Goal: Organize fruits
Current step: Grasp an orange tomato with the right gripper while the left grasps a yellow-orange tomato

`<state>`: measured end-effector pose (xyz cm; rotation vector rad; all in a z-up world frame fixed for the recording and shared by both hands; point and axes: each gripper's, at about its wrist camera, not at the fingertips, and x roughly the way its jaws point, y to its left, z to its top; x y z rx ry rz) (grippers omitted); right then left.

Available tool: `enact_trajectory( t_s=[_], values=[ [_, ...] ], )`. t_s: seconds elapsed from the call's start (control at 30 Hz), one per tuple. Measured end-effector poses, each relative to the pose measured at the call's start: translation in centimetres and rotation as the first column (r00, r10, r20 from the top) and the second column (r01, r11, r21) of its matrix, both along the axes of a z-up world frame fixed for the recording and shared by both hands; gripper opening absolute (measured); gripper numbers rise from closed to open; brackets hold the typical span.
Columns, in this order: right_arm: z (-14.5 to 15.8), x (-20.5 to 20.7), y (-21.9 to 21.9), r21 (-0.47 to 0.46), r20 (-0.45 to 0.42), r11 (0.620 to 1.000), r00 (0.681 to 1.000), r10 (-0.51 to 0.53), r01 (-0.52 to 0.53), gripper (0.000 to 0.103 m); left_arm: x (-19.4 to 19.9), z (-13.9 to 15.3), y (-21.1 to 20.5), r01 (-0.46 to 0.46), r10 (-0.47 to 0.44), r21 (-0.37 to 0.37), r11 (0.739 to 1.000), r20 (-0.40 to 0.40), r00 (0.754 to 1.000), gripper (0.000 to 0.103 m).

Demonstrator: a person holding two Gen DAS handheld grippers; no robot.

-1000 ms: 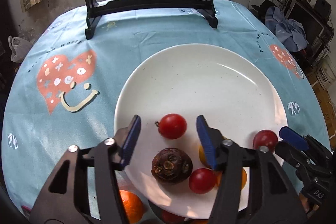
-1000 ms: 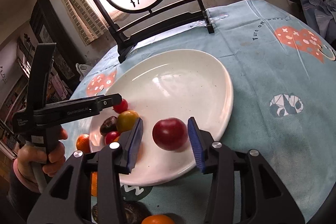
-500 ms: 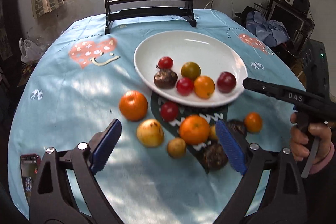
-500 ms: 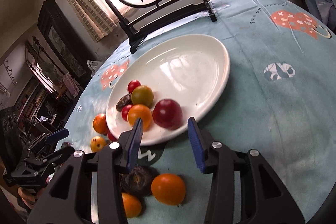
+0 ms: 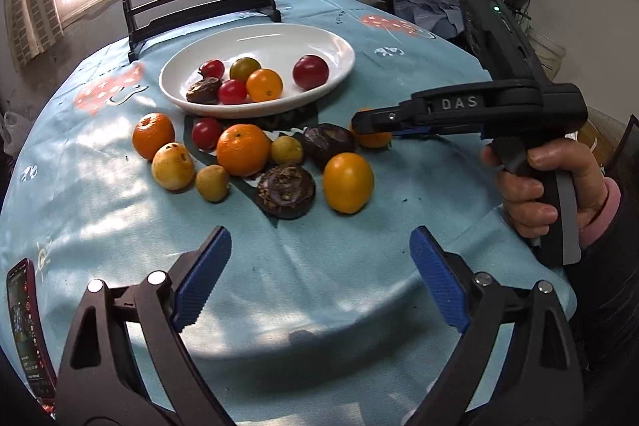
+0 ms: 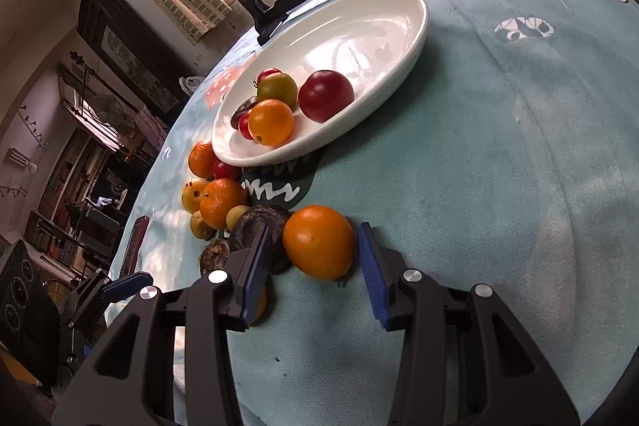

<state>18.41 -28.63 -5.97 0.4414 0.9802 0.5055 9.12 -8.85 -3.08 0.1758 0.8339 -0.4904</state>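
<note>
**Right gripper lines up on the next orange fruit**

Left wrist view: one second ago this camera was low over the plate (image 5: 343,66), with a red tomato between the blue pads. Now it is pulled back near the table edge, and the whole table shows. The left gripper (image 5: 319,274) is wide open and holds nothing; only blue cloth (image 5: 120,234) lies between its pads. Six fruits sit in the plate. About ten more lie on the cloth just in front of it. The right gripper (image 5: 359,122) reaches in from the right, its tip just beside a small orange fruit (image 5: 375,140) that it mostly hides. From this side I cannot tell how far its jaws are open.

Right wrist view: a second ago the dark red tomato (image 6: 325,94) was between these pads, over the plate. Now it rests in the plate, near its front rim, so that delivery looks finished. The gripper has come down to the cloth. Its pads (image 6: 369,262) are open on both sides of the orange fruit, with small gaps, not yet pressing it. This fruit is round, smooth and glossy. It touches a dark wrinkled fruit (image 6: 255,226) on its left. I think closing there may push that neighbour.
</note>
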Motion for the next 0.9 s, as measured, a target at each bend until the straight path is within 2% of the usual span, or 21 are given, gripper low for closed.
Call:
enact_trajectory(
  t_s=[0.03,0.1,0.27,0.4,0.5,0.67,0.77,0.9],
  values=[
    [0.0,0.1,-0.1,0.005,-0.002,1.0,1.0,0.0,0.0,0.044,-0.1,-0.1,-0.1,0.006,-0.006,0.001,1.0,-0.003,1.0,0.093],
    [-0.1,0.1,-0.2,0.013,-0.008,1.0,1.0,-0.005,0.005,0.037,0.0,-0.3,-0.4,0.008,-0.008,0.005,1.0,-0.012,1.0,0.093],
    [0.3,-0.1,-1.4,0.077,0.006,0.996,0.999,-0.032,0.032,0.037,1.1,-0.3,-1.0,0.018,-0.018,-0.008,1.0,-0.025,1.0,0.089],
    [0.5,-0.3,-2.8,0.101,0.018,0.991,0.996,-0.089,0.087,0.037,2.7,-0.2,-2.1,0.045,-0.046,-0.025,0.999,-0.052,0.998,0.06],
    [0.3,-0.2,-3.1,0.105,-0.002,0.989,0.995,-0.1,0.1,0.037,3.7,-0.3,-3.0,0.052,-0.053,-0.024,0.998,-0.067,0.996,0.055],
    [0.6,-0.4,-3.0,0.108,0.012,0.99,0.995,-0.096,0.094,0.037,4.6,-1.1,-4.4,0.048,-0.045,0.034,0.998,-0.073,0.996,0.056],
    [0.7,-0.5,-3.1,0.111,0.016,0.989,0.995,-0.103,0.1,0.037,4.6,-1.4,-5.1,0.052,-0.048,0.076,0.996,-0.057,0.997,0.047],
    [0.7,-0.4,-3.1,0.113,0.016,0.988,0.994,-0.104,0.102,0.037,5.1,-2.1,-5.9,0.057,-0.048,0.119,0.991,-0.076,0.996,0.042]
  ],
)
